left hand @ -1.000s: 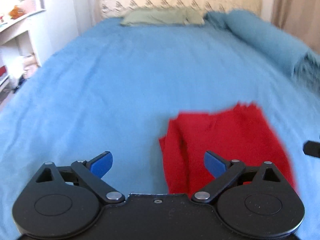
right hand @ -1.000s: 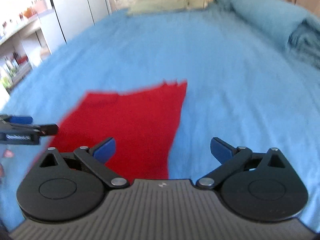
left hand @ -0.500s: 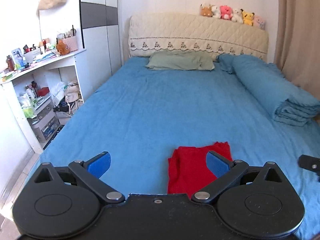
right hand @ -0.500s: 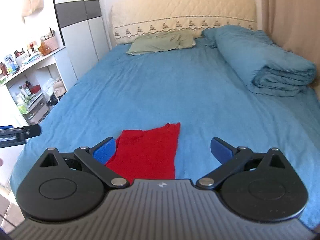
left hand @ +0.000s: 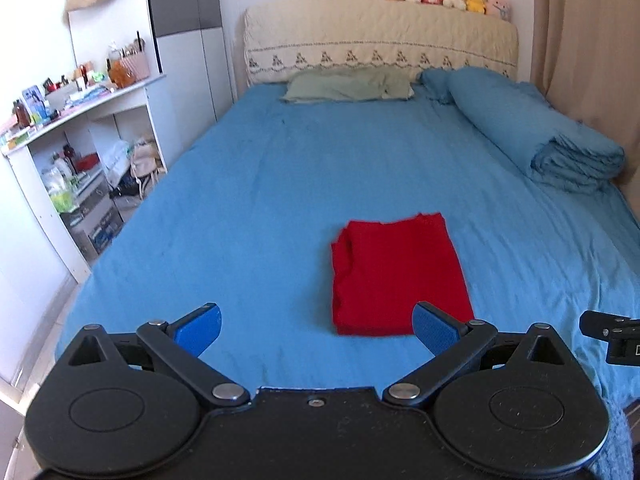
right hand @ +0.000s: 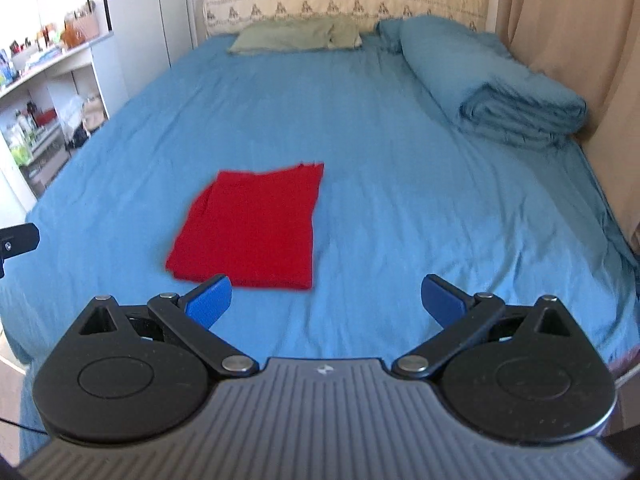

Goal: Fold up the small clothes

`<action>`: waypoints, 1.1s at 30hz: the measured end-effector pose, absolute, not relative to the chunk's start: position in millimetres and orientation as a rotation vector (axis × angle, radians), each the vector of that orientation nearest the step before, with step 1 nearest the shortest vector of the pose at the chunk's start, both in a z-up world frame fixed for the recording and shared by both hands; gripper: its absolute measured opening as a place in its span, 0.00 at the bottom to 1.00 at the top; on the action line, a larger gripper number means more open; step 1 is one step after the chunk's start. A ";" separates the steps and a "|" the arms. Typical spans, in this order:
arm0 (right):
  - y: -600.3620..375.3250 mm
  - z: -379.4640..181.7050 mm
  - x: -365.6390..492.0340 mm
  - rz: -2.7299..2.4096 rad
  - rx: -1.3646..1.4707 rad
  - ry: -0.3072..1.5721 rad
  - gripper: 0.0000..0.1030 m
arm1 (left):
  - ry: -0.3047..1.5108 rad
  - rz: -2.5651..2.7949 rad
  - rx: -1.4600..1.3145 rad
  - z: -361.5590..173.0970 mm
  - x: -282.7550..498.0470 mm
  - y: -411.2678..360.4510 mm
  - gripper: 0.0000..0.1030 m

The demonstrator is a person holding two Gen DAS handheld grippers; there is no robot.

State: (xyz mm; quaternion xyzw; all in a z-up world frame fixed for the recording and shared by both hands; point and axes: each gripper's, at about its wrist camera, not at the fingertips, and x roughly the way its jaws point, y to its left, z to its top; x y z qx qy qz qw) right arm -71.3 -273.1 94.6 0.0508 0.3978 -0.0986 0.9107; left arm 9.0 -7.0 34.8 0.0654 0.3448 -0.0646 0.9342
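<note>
A red garment (left hand: 394, 274) lies folded into a flat rectangle on the blue bed sheet (left hand: 280, 200); it also shows in the right wrist view (right hand: 256, 228). My left gripper (left hand: 316, 330) is open and empty, held back above the foot of the bed, with the garment ahead and slightly right. My right gripper (right hand: 326, 300) is open and empty, with the garment ahead and to its left. Neither gripper touches the cloth.
A rolled blue duvet (left hand: 532, 136) lies along the bed's right side and a green pillow (left hand: 348, 86) at the headboard. White shelves (left hand: 80, 152) with clutter stand left of the bed. A curtain (right hand: 560, 40) hangs on the right.
Both grippers have pulled back and up from the garment, which now looks smaller and farther away. The garment has stayed folded in place.
</note>
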 end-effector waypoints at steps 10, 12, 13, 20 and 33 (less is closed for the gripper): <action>-277.8 87.4 -75.2 -0.220 0.132 0.834 1.00 | 0.707 -0.158 0.156 29.8 2.6 -18.2 1.00; -279.5 86.9 -75.0 -0.223 0.140 0.835 1.00 | 0.708 -0.159 0.167 28.2 1.6 -21.0 1.00; -280.6 87.6 -76.0 -0.225 0.143 0.835 1.00 | 0.709 -0.160 0.169 27.9 1.6 -21.3 1.00; -282.9 87.0 -76.1 -0.228 0.155 0.841 1.00 | 0.708 -0.161 0.166 27.4 0.4 -20.7 1.00; -286.4 88.0 -75.2 -0.226 0.155 0.843 1.00 | 0.710 -0.159 0.159 26.7 1.6 -21.4 1.00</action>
